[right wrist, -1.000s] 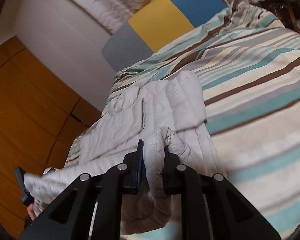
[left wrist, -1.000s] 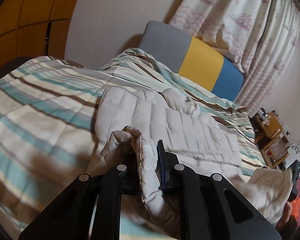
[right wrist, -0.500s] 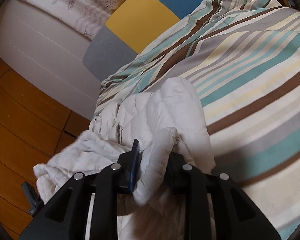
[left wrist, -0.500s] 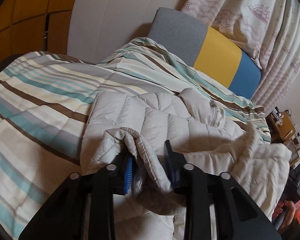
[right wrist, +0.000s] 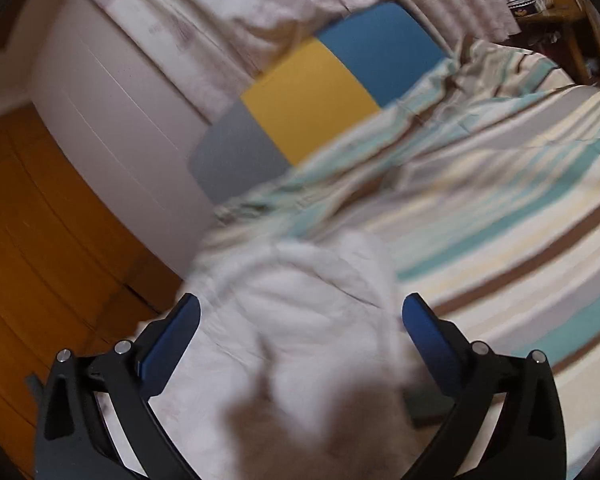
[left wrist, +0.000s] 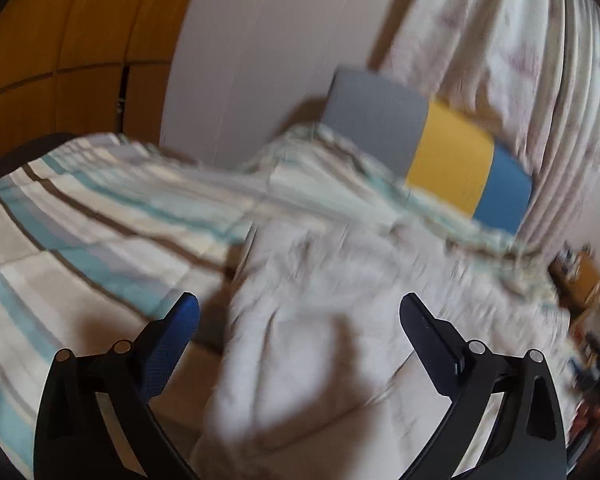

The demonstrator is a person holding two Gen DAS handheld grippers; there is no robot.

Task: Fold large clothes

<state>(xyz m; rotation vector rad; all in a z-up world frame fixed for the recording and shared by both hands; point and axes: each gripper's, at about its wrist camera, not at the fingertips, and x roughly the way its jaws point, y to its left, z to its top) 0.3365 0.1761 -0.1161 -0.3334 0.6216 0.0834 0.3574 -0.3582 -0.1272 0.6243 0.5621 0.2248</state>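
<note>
Both the left gripper [left wrist: 299, 312] and right gripper [right wrist: 300, 312] had just sprung wide, releasing the white quilted jacket [left wrist: 340, 300] folded over on the striped bed [left wrist: 80, 240]; further folds probably remained.

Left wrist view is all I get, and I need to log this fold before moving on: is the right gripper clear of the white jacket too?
Observer: Yes. The right gripper has just been opening; its jaws stand wide, the white jacket lying loose between them.
Operator: What lies to the right of the jacket there?
Observer: Bare striped bedspread.
Operator: And the left gripper, to confirm?
Observer: Open as well. The right view adds one thing: a wooden side table past the bed's far corner.
</note>
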